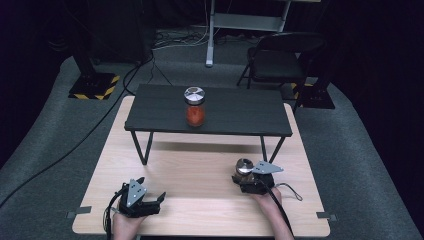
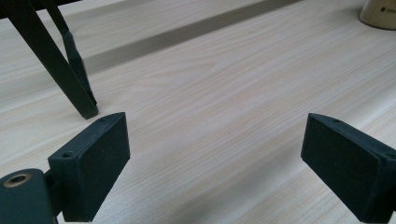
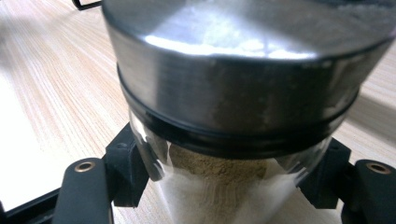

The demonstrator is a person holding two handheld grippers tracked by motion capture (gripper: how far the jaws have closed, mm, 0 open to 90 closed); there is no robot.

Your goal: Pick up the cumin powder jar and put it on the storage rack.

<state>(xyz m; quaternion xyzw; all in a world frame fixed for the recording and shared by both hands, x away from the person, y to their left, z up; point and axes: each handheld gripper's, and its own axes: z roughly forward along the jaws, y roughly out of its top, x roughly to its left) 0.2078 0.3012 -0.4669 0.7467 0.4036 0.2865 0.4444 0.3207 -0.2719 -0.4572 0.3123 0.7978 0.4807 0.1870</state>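
The right gripper [image 1: 248, 176] pinches a glass spice jar [image 3: 233, 140] with a steel lid; its two black jaws press on the glass wall on either side, just under the lid's dark rim, and tan powder shows between them. In the high view this jar [image 1: 244, 167] stands on the light wooden table [image 1: 200, 170], just ahead of the hand that holds the gripper.

The left gripper [image 1: 142, 197] rests well off to the side, jaws spread wide with nothing but bare tabletop between them. Ahead of its left jaw stands a leg of the small black shelf [image 2: 70, 74], and far ahead beyond its right jaw sits the base of the tan jar.

Beyond the right gripper, up on the black shelf [image 1: 240, 115], stands a second jar [image 1: 194, 107] with red-orange powder and the same kind of lid.

Judging by this, the step in hand is the grasp of the tan jar, likely to set it up on the shelf beside the red one. The next move calls for a straight lift, jar kept upright, high enough to clear the shelf's front edge, then forward and down, well apart from the red jar.
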